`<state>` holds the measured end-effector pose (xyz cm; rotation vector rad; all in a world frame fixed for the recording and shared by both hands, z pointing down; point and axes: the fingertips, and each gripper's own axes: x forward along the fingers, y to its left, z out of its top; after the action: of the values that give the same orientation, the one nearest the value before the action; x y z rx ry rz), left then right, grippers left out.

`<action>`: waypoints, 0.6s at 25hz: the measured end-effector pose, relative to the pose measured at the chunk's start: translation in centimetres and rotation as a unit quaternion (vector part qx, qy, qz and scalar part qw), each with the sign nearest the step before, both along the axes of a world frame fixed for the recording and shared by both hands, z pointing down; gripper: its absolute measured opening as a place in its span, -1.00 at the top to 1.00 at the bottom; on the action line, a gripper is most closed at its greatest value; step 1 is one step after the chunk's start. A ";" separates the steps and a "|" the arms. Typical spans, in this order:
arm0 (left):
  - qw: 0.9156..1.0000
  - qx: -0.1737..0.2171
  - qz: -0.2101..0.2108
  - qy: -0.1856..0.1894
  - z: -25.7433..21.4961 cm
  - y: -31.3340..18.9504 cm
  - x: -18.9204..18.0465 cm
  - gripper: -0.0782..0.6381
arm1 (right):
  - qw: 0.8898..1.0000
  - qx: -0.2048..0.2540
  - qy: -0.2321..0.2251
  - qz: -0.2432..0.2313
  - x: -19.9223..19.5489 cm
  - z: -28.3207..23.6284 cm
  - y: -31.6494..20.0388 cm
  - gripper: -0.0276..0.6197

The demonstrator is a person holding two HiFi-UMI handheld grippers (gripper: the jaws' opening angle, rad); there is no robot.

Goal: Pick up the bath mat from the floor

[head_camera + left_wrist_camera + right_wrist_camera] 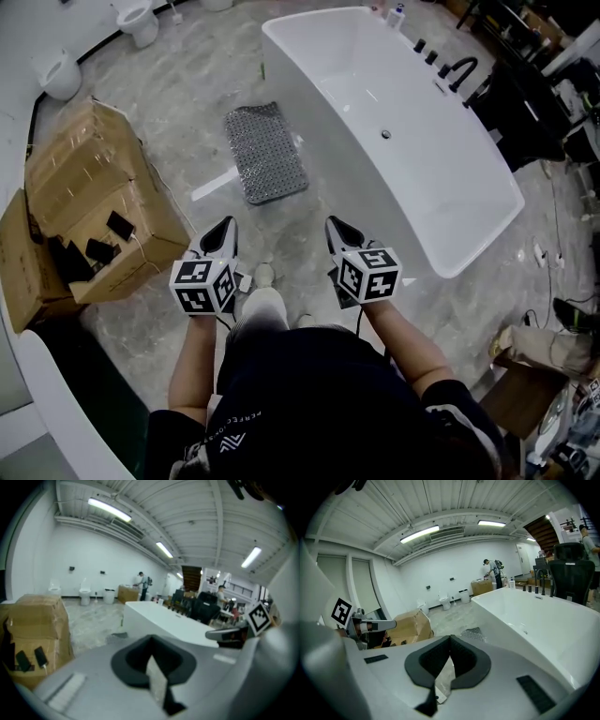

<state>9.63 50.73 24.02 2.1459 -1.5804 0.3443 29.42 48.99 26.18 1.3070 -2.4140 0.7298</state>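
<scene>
You stand on the marble floor (178, 103) with both grippers held out in front of you, side by side and apart. Your left gripper (227, 225) and right gripper (334, 225) each taper to a point, fingers together, and both are aimed forward and down. The grey mat (266, 153) lies flat on the floor ahead of them, well apart from both, just beside the left wall of the white tub (441, 178). The tub runs diagonally on your right, with a black tap (461, 69) at its far rim. Open cardboard boxes (94, 178) sit at your left, and two toilets (141, 21) stand beyond them.
</scene>
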 end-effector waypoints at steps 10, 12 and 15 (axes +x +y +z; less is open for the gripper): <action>0.999 -0.021 0.036 -0.002 1.7 -9.1 -5.7 0.76 | 1.000 -0.017 0.005 0.003 -7.1 1.2 -8.7 0.92; 0.999 -0.023 0.043 -0.002 2.0 -10.6 -6.7 0.76 | 1.000 -0.021 0.006 0.000 -8.3 1.6 -10.1 0.92; 0.998 -0.030 0.055 0.000 2.4 -12.4 -8.0 0.76 | 1.000 -0.024 0.012 0.000 -9.5 2.0 -12.1 0.92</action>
<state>1.68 38.38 26.39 2.1912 -1.4360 0.4211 19.88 36.91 28.14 1.2909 -2.3624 0.7627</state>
